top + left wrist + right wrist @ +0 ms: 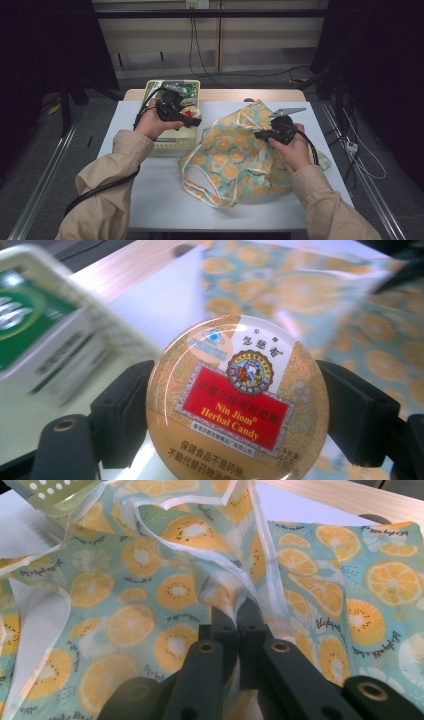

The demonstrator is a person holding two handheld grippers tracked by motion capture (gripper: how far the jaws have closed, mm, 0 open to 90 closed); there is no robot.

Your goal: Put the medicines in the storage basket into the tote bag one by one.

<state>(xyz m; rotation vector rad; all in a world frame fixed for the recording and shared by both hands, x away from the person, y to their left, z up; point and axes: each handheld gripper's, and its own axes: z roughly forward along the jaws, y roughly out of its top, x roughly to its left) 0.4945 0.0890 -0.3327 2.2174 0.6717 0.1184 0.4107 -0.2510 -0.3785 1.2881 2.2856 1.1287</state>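
My left gripper (235, 405) is shut on a round gold candy tin (237, 400) with a red label; both jaws press its sides. In the high view the left gripper (192, 119) holds the tin (188, 111) above the pale basket (172, 144). A teal cloth bag printed with orange slices (240, 155) lies crumpled on the white table (160, 195). My right gripper (236, 611) is shut on a fold of the bag's rim (225, 587), lifting it; in the high view the right gripper (260, 134) sits over the bag's middle.
The basket also holds a green-and-white box (25, 320) at its far end. White bag handles (200, 187) loop toward the table's front edge. A wooden strip (220, 95) runs along the table's back. Cables trail on the floor behind and at the right.
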